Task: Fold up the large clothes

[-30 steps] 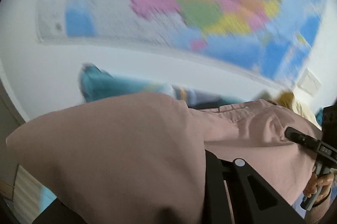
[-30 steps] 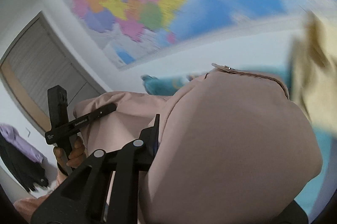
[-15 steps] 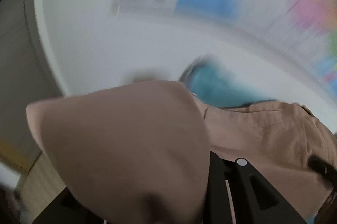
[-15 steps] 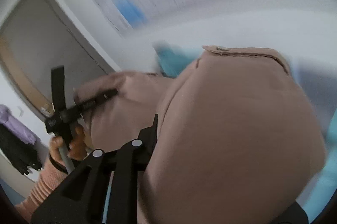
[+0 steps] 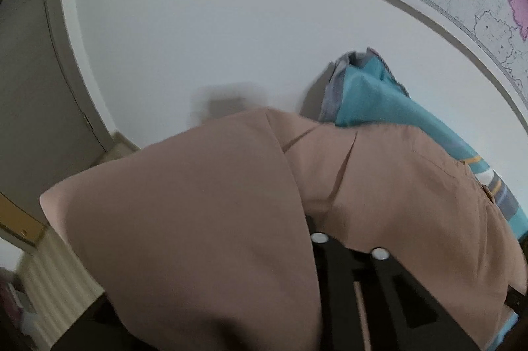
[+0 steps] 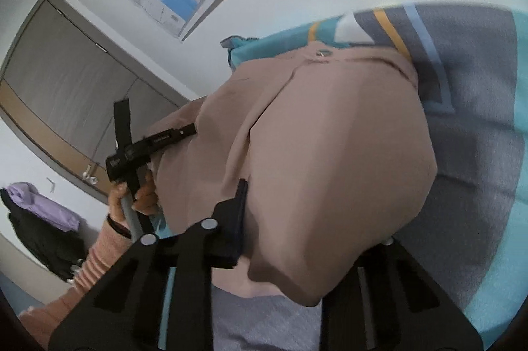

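**Gently now: lay the fold down square**

Both grippers carry the dusty-pink woven garment (image 6: pixel 330 136), which drapes over their fingers and hangs above the teal-and-grey striped bed cover (image 6: pixel 478 120). Its far part, with a small metal snap (image 6: pixel 321 53), reaches toward the cover's far edge by the wall. Whether that part already rests on the cover I cannot tell.

The left gripper (image 6: pixel 184 131), held in the person's hand (image 6: pixel 138 196), is clamped on one side of the cloth, and its finger disappears into a fold. The right gripper (image 6: pixel 313 215) has cloth between its jaws, which are closing on it. The fabric bulges over them, so the pinch itself is hidden.

The step in hand looks like bringing the lifted edge down to finish a fold. To do it well:

- Keep the two grippers level with each other and the cloth between them lightly taut, so the edge lands as a straight line parallel to the cover's far edge.
- Lower the slack belly first, then the held edge. The cloth looks thin and limp and would likely trap air or crease.
- Match the held edge to the layer below before letting go.
- Release both sides together. If one goes first, that side would probably slide and skew the fold.
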{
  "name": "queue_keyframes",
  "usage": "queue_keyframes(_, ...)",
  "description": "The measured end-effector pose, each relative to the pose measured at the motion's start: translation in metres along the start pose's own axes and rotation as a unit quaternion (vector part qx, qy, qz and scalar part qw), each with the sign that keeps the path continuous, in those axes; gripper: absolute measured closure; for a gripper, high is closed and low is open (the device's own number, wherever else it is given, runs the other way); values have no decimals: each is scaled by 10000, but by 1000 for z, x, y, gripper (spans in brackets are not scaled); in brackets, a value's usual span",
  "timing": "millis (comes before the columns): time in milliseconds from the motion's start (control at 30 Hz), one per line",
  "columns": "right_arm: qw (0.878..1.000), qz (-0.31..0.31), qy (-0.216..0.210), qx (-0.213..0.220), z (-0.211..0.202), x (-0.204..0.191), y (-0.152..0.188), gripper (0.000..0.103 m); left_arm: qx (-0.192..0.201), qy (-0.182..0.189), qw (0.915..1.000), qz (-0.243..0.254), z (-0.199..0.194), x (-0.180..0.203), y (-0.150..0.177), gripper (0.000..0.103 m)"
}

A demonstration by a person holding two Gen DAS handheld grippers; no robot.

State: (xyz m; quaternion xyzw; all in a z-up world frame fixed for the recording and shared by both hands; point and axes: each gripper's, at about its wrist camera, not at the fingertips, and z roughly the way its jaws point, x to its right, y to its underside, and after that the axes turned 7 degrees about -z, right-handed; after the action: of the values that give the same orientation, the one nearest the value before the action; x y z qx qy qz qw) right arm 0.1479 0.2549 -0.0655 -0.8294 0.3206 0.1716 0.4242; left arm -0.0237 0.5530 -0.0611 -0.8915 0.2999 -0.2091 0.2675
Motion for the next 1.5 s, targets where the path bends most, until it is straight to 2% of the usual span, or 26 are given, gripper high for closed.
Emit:
queue_keyframes(67, 9999, -58, -72, 105, 3, -10, -6, 82, 141, 59, 9998, -154, -6, -2, -18, 90)
queue_keyframes(133, 10000, -33, -47, -22, 11, -13, -6, 81, 209, 60, 9994, -268, -10, -8, -30, 90)
queue_keyframes(200, 9997, 70, -1, -235, 22, -7, -2, 78, -29, -39, 9999, -133, 1, -8, -27, 84)
queue_keyframes(233, 9995, 177, -65, -260, 24, -2, 1, 70, -137, -250, 9996, -9, 8, -8, -21, 81)
queue_keyframes(300, 9990, 357, -60, -263, 20, 7, 5, 49, -181, -391, 9989, 187, 15, -9, -10, 66)
queue_keyframes(333, 9988, 401, -50, -277, 18, 9, 6, 45, -174, -420, 9988, 196, 16, -11, -6, 63)
queue_keyframes(433, 9993, 293, 50, -245, 4, 11, 9, 42, -135, -345, 9992, 138, 8, -17, 3, 51)
queue_keyframes(467, 9995, 189, 125, -203, -4, 9, 10, 41, -134, -401, 9989, 177, 9, -13, 2, 42)
queue_keyframes(567, 9998, 108, 135, -11, -22, 9, 10, 39, 4, -613, 9971, 445, -4, -7, 9, 39)
queue_keyframes(633, 9997, 87, 76, 205, -38, 11, 14, 39, 139, -686, 9963, 505, -17, -6, 15, 38)
queue_keyframes(667, 9996, 53, 41, 262, -42, 10, 14, 44, 228, -731, 9956, 543, -27, -6, 21, 38)
queue_keyframes(733, 9997, -142, -37, 217, -47, 6, 17, 63, 441, -752, 9943, 617, -45, -3, 32, 33)
queue_keyframes(767, 9994, -247, -116, 191, -48, 3, 18, 89, 541, -793, 9932, 665, -51, 0, 34, 33)
queue_keyframes(800, 9993, -302, -106, 190, -49, 1, 18, 99, 644, -790, 9920, 748, -53, 7, 36, 33)
queue_keyframes(833, 9991, -366, -36, 220, -53, -1, 18, 99, 776, -779, 9902, 860, -63, 13, 43, 33)
queue_keyframes(867, 9988, -342, -145, 323, -58, -2, 17, 100, 848, -749, 9893, 924, -76, 3, 51, 33)
queue_keyframes(900, 9983, -323, -278, 406, -64, -3, 16, 101, 909, -682, 9883, 1017, -80, 9, 56, 33)
queue_keyframes(1000, 9967, -396, -326, 636, -80, -9, 12, 102, 943, -301, 9865, 1306, -93, 28, 71, 32)
queue_keyframes(1100, 9988, -432, -61, 208, -69, -8, 16, 102, 791, 82, 9837, 1611, -88, 54, 86, 32)
queue_keyframes(1167, 9986, -460, 264, -78, -62, -5, 23, 102, 590, 240, 9824, 1755, -76, 69, 98, 32)
queue_keyframes(1200, 9979, -434, 431, -212, -59, -3, 26, 99, 507, 266, 9823, 1784, -79, 70, 104, 32)
queue_keyframes(1300, 9977, -405, 538, -49, -66, -7, 23, 98, 324, 321, 9832, 1766, -65, 80, 114, 32)
queue_keyframes(1333, 9970, -474, 606, 43, -69, -12, 20, 96, 295, 346, 9841, 1715, -64, 81, 117, 32)
queue_keyframes(1433, 9919, -850, 865, 373, -84, -32, 12, 82, 253, 521, 9851, 1621, -67, 84, 120, 32)
queue_keyframes(1467, 9905, -941, 904, 439, -84, -38, 9, 68, 260, 528, 9851, 1613, -67, 85, 120, 32)
queue_keyframes(1500, 9888, -1051, 931, 508, -82, -44, 5, 65, 263, 552, 9849, 1619, -68, 86, 121, 32)
